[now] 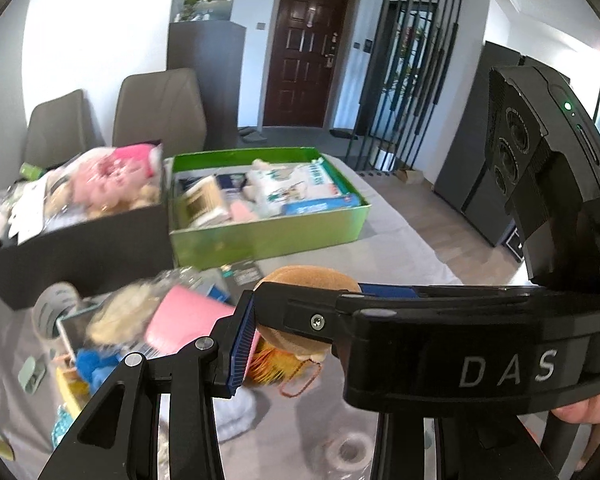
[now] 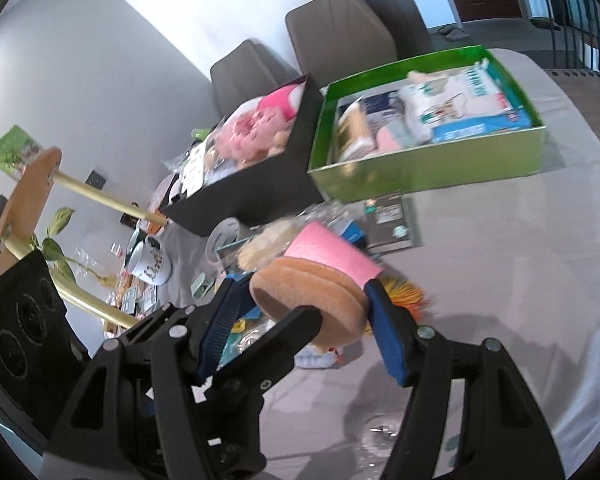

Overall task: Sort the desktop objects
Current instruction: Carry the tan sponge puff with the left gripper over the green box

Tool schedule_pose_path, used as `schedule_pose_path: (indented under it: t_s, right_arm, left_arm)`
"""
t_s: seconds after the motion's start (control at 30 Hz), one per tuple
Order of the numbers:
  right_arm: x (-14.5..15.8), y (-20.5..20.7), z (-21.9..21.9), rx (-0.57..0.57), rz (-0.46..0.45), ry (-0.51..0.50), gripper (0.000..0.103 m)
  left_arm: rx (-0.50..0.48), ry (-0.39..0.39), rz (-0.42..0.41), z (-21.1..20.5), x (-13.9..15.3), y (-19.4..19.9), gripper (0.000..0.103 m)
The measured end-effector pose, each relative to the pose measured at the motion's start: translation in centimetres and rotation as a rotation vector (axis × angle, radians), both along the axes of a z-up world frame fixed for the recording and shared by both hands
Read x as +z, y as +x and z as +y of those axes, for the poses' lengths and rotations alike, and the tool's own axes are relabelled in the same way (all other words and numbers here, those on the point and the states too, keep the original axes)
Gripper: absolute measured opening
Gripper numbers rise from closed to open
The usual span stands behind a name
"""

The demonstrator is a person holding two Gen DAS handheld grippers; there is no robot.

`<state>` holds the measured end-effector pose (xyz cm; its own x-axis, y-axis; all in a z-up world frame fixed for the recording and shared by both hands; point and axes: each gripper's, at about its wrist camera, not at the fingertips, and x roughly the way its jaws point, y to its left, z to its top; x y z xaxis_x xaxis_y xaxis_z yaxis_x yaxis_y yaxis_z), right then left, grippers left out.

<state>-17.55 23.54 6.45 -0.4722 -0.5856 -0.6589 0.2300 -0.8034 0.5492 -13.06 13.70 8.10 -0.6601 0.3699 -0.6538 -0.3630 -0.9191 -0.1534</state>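
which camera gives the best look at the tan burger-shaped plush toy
The right wrist view: the tan plush toy sits mid-frame between the right gripper's blue pads, its round layered side exposed. In the left wrist view, the toy is mostly hidden behind a black gripper finger.

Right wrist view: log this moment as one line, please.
right claw: around tan plush, grip unclear | left claw: beside plush | green box: part filled | black box: toys inside

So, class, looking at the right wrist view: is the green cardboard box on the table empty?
No, the green cardboard box holds several things, including a white printed packet and a blue-edged pack.
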Motion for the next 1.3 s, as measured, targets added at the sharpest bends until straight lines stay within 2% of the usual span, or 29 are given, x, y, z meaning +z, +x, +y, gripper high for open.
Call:
schedule_pose_path:
  t_s: [0.4,0.77,1.3]
  right_arm:
    - [1.2,-1.1,4.7,-0.055,0.021,-0.022,0.065]
    - [2.5,-2.9,7.0,-0.079,0.042,-0.022,0.065]
    - [4.3,-8.2,8.2,-0.089,0.081,-0.041,0.065]
  left_arm:
    - [-0.044,-0.019,0.02,4.6,1.2,-2.3,0.038]
    - [-0.068,-0.026,0.043,6.4,2.5,-4.8,0.038]
    - [-0.084,-0.038,0.075,7.3,3.8,-10.6,0.039]
